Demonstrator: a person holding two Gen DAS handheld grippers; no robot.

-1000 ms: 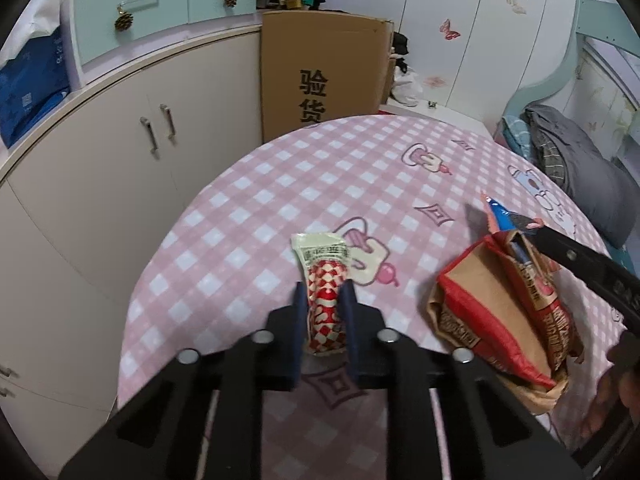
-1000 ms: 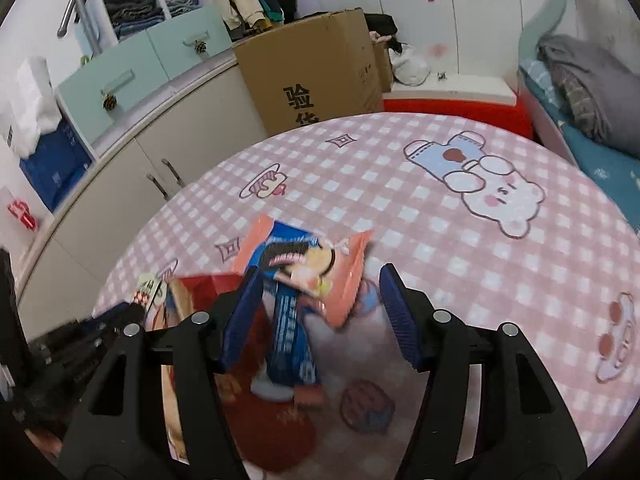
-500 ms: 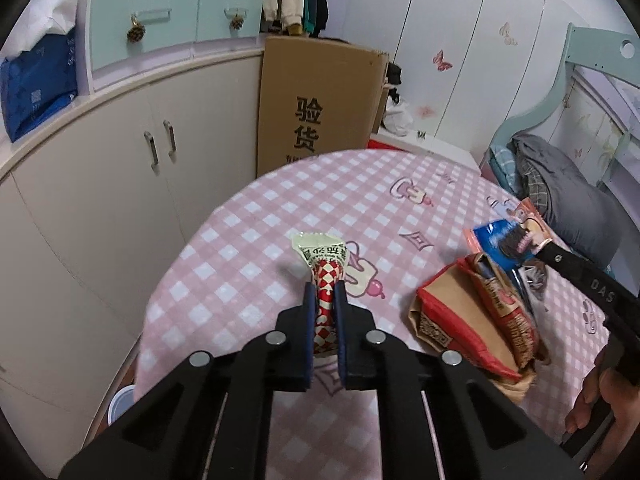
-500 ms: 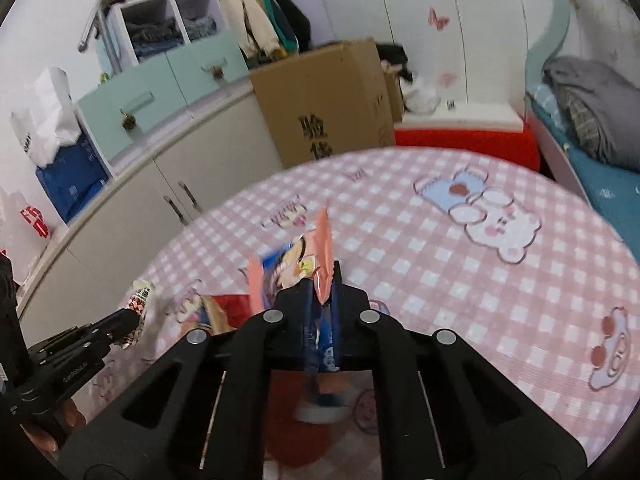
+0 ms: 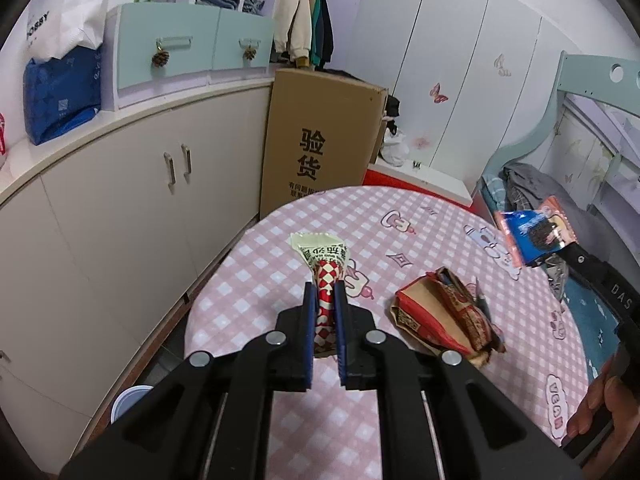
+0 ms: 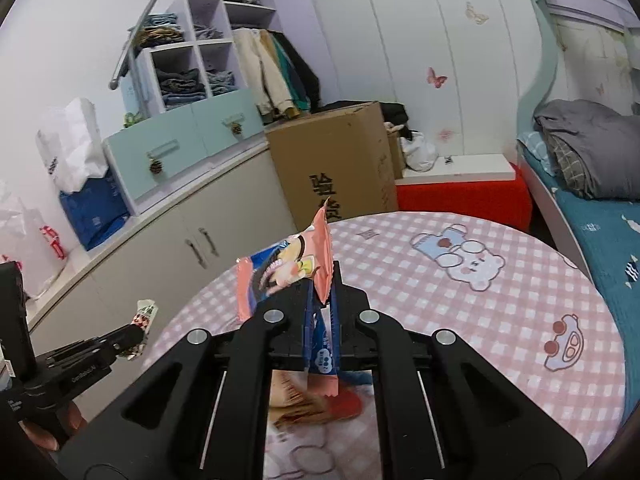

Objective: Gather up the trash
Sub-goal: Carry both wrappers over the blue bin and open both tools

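Both claws have lifted clear of the worktop [image 5: 400, 240]: left claw [image 5: 324, 304] clamps the red-checked wrapper [image 5: 326, 276], right claw [image 6: 322, 312] the pink-blue snack wrapper [image 6: 280, 272], ready for disposal.

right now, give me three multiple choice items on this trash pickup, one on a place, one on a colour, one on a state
1. Where is the crumpled red and brown bag?
A. lying on the checked table
B. on the cardboard box
C. on the bed

2. What colours mark the wrapper in the left gripper?
A. plain black
B. red and white diamonds with a pale green end
C. solid purple

3. What state is the right gripper in?
A. wide open and empty
B. shut on nothing
C. shut on a pink and blue snack wrapper

Answers: 1 A, the bag rests on the pink cloth beside the left gripper. 2 B, that pattern shows between its fingers. 3 C, the wrapper sticks up out of the closed fingers.
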